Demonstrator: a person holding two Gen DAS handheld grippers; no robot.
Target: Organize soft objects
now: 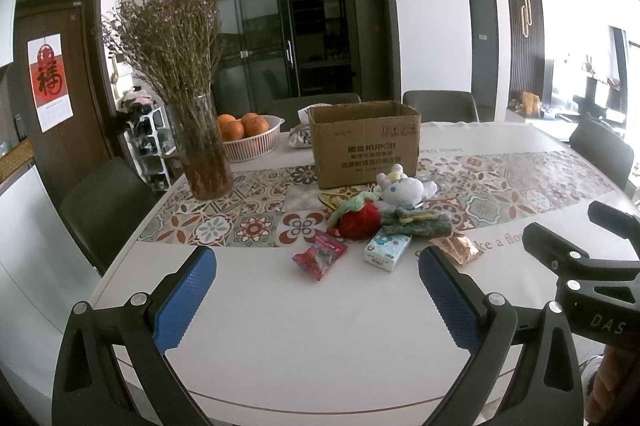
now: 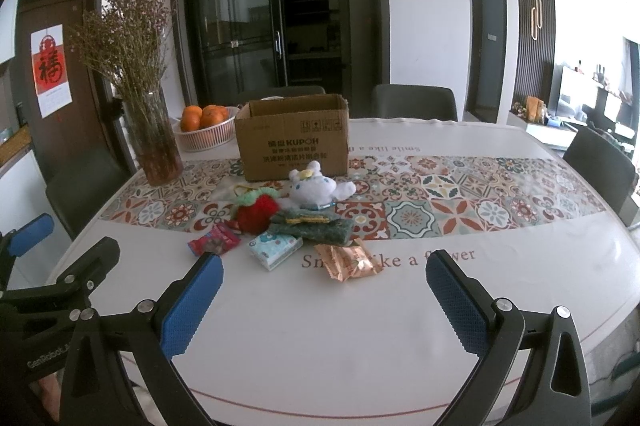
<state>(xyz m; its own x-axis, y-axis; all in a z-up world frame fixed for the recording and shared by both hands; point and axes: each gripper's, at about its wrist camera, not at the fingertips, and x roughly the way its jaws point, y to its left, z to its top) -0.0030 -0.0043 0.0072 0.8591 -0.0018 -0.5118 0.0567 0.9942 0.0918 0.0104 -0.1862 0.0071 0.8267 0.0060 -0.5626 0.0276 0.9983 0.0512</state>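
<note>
A white plush toy, a red fuzzy strawberry plush and a green knitted cloth lie in a small heap in front of an open cardboard box. Beside them lie a blue tissue pack, a red snack packet and a copper foil packet. My left gripper and my right gripper are both open and empty, above the near table edge, short of the heap.
A glass vase of dried flowers and a basket of oranges stand at the back left. Grey chairs ring the table.
</note>
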